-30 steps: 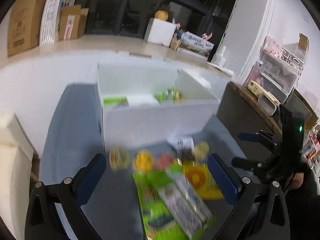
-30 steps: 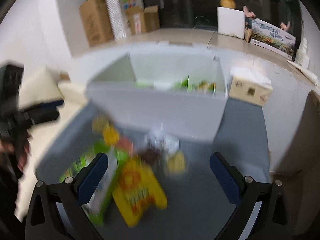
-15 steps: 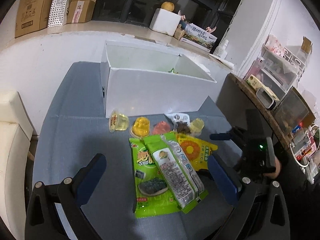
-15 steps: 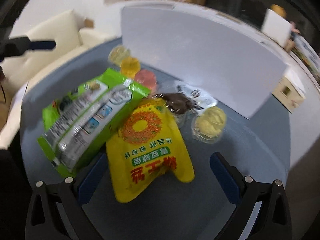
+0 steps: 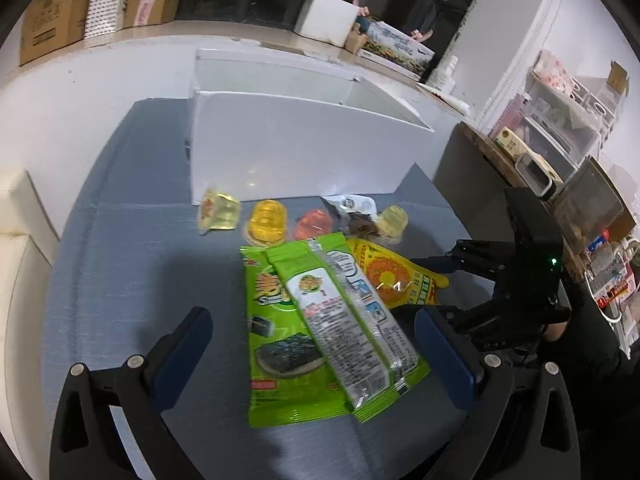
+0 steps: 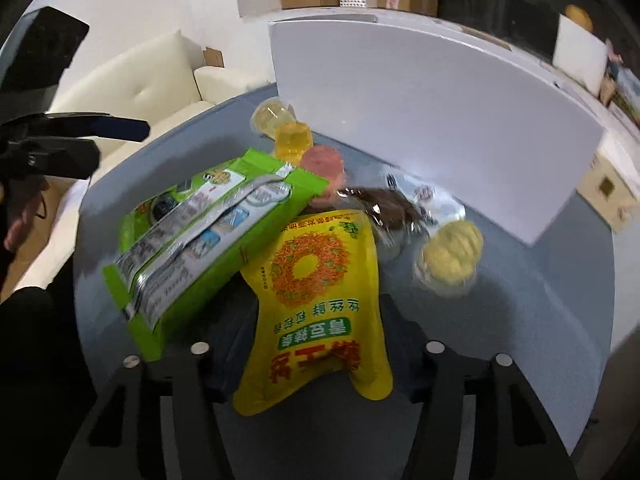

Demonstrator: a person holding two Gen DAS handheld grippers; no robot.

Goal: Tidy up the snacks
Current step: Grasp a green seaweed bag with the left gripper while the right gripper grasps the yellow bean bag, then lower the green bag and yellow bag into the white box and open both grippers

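Note:
A yellow snack bag [image 6: 316, 280] lies on the blue-grey table [image 5: 140, 260] in front of a white box [image 5: 300, 152]. My right gripper [image 6: 316, 344] is closing on the bag's near end, its pads against the bag's sides. From the left wrist view, the right gripper [image 5: 440, 286] flanks the yellow bag [image 5: 396, 280] at its corner. My left gripper [image 5: 312, 350] is open above two stacked green packs [image 5: 320, 328], touching neither. Several jelly cups [image 5: 268, 224] and a clear packet of brown snacks [image 5: 356, 216] line the box's front wall.
A cream sofa [image 6: 132, 84] borders the table's left side. Cardboard boxes [image 5: 52, 16] stand on the back ledge. A dark side table [image 5: 520, 168] crowded with containers sits to the right. A small carton [image 6: 608, 192] rests by the box's right end.
My right gripper has sunk toward the yellow bag and its jaws have narrowed from wide to the bag's sides. My left gripper has dropped closer to the green packs.

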